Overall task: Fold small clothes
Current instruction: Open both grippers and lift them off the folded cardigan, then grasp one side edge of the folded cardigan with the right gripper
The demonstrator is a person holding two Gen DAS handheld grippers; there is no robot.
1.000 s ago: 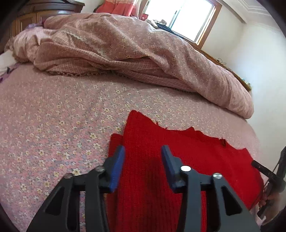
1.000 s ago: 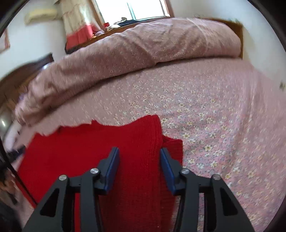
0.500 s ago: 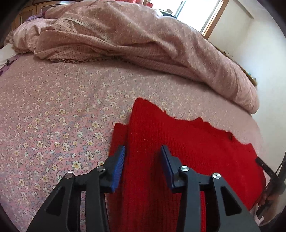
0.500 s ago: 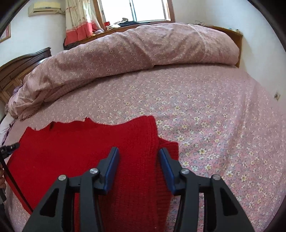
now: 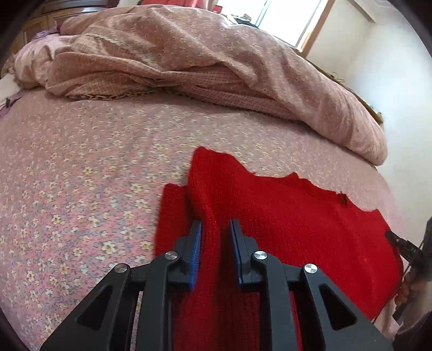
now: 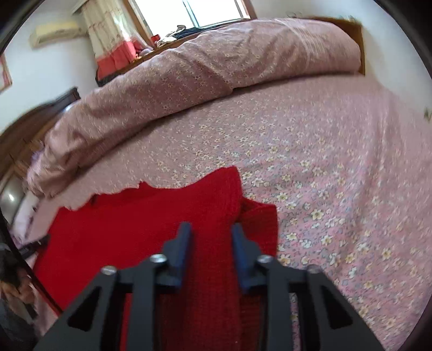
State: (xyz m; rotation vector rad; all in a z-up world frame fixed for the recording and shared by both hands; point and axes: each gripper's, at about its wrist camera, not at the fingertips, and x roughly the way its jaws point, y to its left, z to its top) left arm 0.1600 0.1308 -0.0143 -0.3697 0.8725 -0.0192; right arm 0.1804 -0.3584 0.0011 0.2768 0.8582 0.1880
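Note:
A red knitted garment (image 5: 283,216) lies spread on the floral pink bed sheet (image 5: 81,167). My left gripper (image 5: 215,225) is at its left edge, jaws narrowed around a raised ridge of the red knit. In the right wrist view the same garment (image 6: 135,224) lies flat. My right gripper (image 6: 211,229) is over its right edge, jaws partly closed with red knit between them; the image is blurred and contact is unclear. The right gripper also shows at the far right of the left wrist view (image 5: 410,251).
A rumpled pink floral duvet (image 5: 216,62) is heaped along the far side of the bed. Dark wooden furniture (image 6: 32,121) stands at the left. A window (image 6: 194,13) and a white wall lie behind. The bed's right edge is close to the garment.
Both grippers have narrowed their jaws over the garment's side edges. The left one has pinched up a ridge of knit. Both views moved lower and closer to the cloth.

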